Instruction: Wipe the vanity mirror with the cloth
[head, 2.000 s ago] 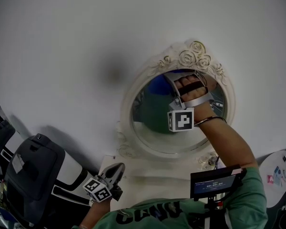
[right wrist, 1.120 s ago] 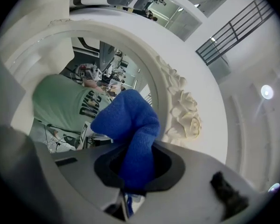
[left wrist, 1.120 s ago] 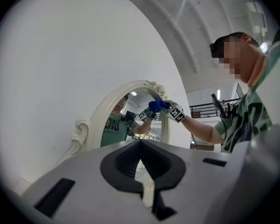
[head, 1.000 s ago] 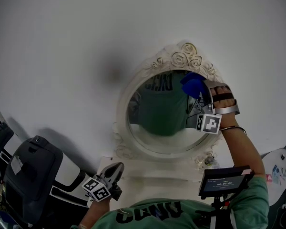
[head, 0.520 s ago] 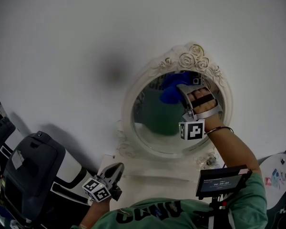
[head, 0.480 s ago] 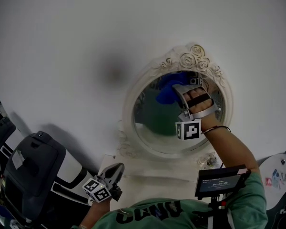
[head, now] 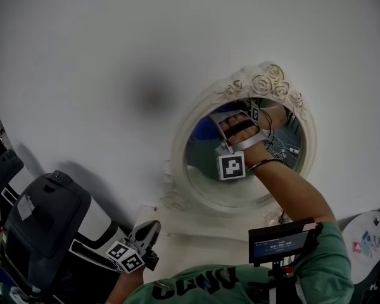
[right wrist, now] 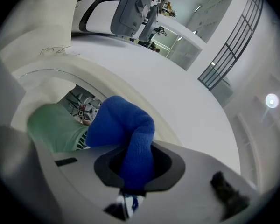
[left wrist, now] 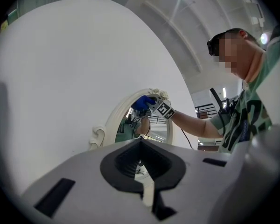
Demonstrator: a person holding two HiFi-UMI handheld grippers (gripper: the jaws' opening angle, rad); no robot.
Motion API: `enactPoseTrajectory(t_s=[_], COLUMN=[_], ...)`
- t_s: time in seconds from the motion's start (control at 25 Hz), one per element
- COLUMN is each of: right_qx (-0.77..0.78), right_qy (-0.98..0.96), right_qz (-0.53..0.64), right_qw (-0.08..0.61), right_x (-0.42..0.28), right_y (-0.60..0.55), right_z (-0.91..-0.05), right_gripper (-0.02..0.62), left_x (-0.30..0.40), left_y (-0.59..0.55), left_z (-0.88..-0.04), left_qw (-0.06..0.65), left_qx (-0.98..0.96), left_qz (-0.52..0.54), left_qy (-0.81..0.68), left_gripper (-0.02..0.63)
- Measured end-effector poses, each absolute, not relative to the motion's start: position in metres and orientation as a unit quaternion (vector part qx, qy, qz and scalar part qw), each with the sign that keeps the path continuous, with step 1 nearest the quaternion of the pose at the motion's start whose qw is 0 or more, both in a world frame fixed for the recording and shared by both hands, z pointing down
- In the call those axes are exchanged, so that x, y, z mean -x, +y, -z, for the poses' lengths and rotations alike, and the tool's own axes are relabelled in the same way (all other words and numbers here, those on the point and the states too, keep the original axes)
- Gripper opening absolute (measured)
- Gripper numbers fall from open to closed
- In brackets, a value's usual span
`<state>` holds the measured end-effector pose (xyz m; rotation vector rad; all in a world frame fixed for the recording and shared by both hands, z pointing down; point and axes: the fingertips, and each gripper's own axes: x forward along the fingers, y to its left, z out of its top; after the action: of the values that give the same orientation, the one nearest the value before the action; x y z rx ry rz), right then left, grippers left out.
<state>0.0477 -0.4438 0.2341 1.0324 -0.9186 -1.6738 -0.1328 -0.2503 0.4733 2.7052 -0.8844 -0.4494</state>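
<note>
The oval vanity mirror hangs in an ornate white frame on the white wall. My right gripper is shut on a blue cloth and presses it against the upper left of the glass. In the right gripper view the cloth bulges out of the jaws onto the glass beside the frame. My left gripper hangs low by the vanity top, shut on nothing. The left gripper view shows its jaws, and beyond them the mirror and cloth.
A white vanity shelf sits below the mirror. A dark grey and white chair stands at lower left. A small screen is mounted near the person's chest, and a round white table is at lower right.
The right gripper has swept the cloth from the upper right of the glass leftward to its upper left. The left gripper has stayed low and shut.
</note>
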Motion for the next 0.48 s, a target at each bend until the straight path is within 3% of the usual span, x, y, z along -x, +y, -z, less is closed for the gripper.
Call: enactPoseTrajectory(t_s=[0.2,0.48], right_qx=[-0.430,-0.471], right_qy=[-0.380,-0.345], right_qz=[0.662,0.621], right_qw=[0.482,0.524], right_x=[-0.079,-0.190], right_y=[-0.438,-0.403], right_z=[-0.231,-0.228], right_gripper=[0.049,0.049], left_x=[0.120,0.098], left_y=[-0.253,-0.254], left_z=[-0.468,-0.467], left_qw=[0.133,0.137], left_qx=[-0.933,-0.941], left_qz=[0.160,0.151], left_qy=[-0.293,-0.269], left_gripper=[0.000,0.000])
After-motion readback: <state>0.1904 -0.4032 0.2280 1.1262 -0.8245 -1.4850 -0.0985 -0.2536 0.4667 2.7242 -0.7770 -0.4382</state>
